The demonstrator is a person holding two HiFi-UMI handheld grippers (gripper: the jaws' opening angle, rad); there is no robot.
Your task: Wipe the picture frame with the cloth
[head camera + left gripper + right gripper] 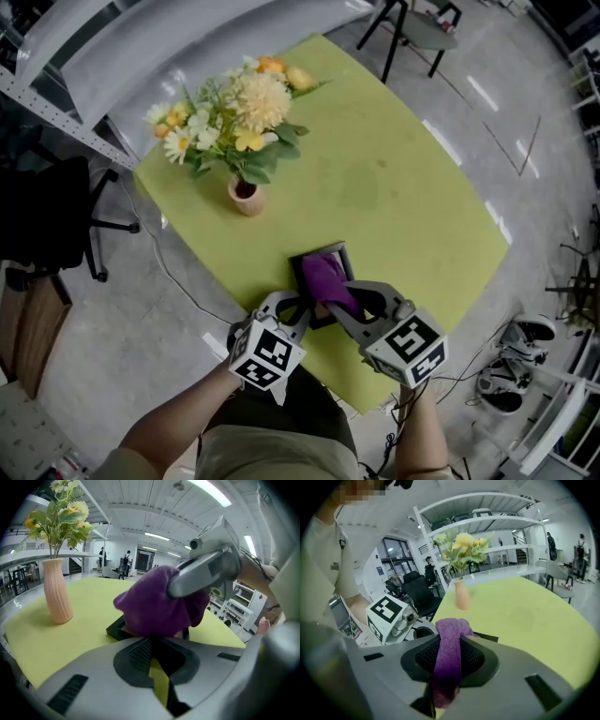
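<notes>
Nearest the person, the left gripper (pixel 153 641) has its jaws drawn almost together on nothing, only a sliver of table (pixel 403 187) showing between them. Its tips sit at the near edge of the black picture frame (pixel 324 251), probably to brace it against sliding. Just beside it, the right gripper (pixel 450 644) has its jaws clamped on the purple cloth (pixel 326 277), bunched down on the frame so it can rub the surface, while the vase of flowers (pixel 246 195) stands well clear farther back.
</notes>
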